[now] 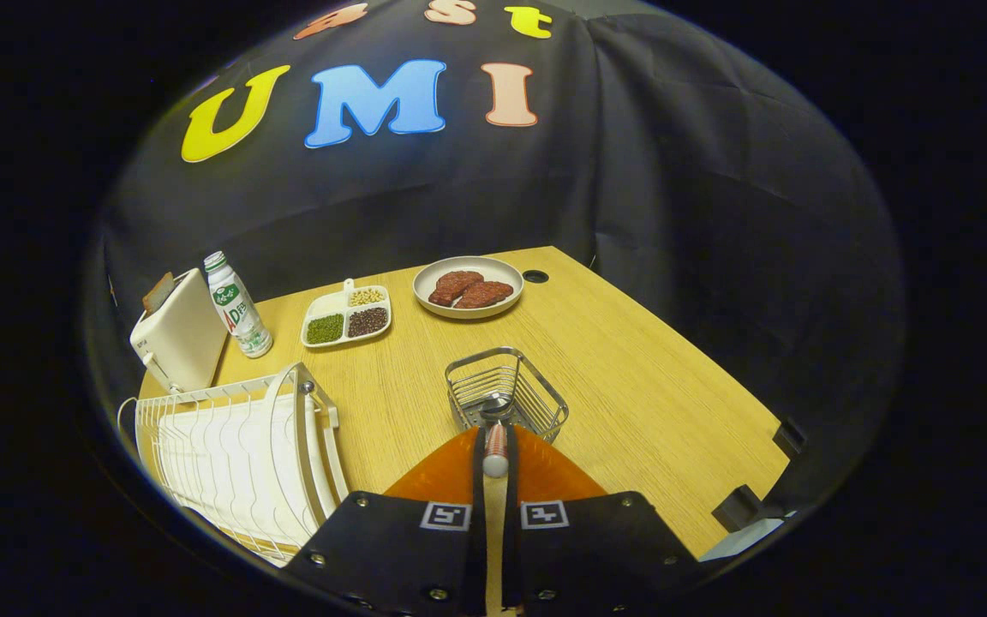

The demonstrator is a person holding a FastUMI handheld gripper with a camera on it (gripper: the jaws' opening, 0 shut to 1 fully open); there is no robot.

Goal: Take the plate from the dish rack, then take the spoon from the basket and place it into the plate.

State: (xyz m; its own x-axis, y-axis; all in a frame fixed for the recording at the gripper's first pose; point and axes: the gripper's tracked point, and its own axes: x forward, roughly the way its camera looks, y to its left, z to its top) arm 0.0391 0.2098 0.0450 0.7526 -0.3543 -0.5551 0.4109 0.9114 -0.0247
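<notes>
Your gripper (pixel 494 437) has its two fingers pressed almost together, pinching the handle of the spoon (pixel 495 446) between them; the handle's rounded end points back toward you, and the bowl of the spoon sits just ahead of the fingertips, at the near rim of the wire basket (pixel 506 392). The basket stands on the wooden table (pixel 631 386) directly beyond the fingers, and the spoon's bowl lies inside or just above it; you cannot tell from here whether it touches the wire. To your left, near you, is the white dish rack (pixel 236 454), with a white plate (pixel 318 446) standing on edge in its right-hand slots, just beside the left finger. Farther off on the left stands a white toaster (pixel 181 334) with a slice of bread in its slot, and just to its right an upright plastic bottle (pixel 236 306) with a green label. Beyond the basket, toward the far side of the table, lies a white divided tray (pixel 346 317) holding green, dark and pale beans in separate compartments, and to the right of that a round plate (pixel 468 287) carrying two brown pieces of meat. A small dark round hole (pixel 535 276) in the tabletop sits just right of that round plate.
</notes>
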